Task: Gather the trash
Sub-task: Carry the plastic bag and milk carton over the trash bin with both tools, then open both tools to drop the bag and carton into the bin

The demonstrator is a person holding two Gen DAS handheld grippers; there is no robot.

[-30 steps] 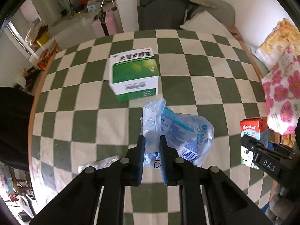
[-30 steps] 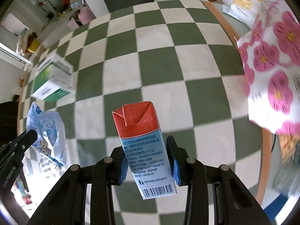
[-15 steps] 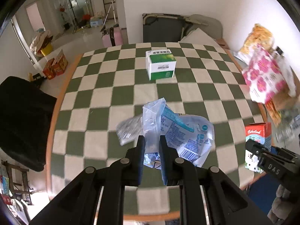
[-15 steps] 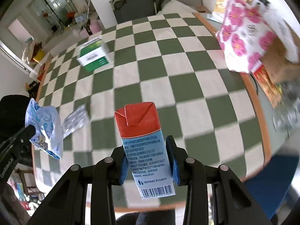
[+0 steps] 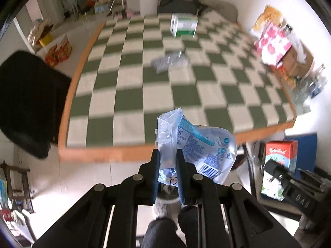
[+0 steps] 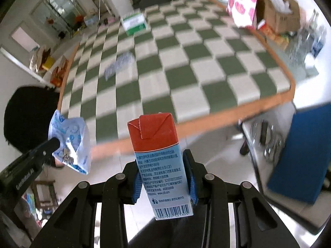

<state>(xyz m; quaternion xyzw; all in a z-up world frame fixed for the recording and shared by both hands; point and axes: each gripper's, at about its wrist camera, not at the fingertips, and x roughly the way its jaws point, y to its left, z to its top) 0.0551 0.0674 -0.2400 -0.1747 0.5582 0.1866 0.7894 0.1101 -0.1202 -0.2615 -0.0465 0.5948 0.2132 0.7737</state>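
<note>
The left gripper (image 5: 167,161) has its fingers pinched narrow on a crumpled blue-and-white plastic wrapper (image 5: 198,144), held in the air off the near edge of the table (image 5: 128,103). To its right, the right gripper (image 6: 163,173) clamps a red-topped milk carton (image 6: 159,150) upright between its blue pads, also lifted clear of the tabletop. Farther off, on the green-and-white checked cloth, lies a small clear plastic packet (image 5: 168,62). At the far end stands a green-and-white box (image 5: 183,24). A pink flowered bag (image 5: 271,43) sits at the far right edge.
</note>
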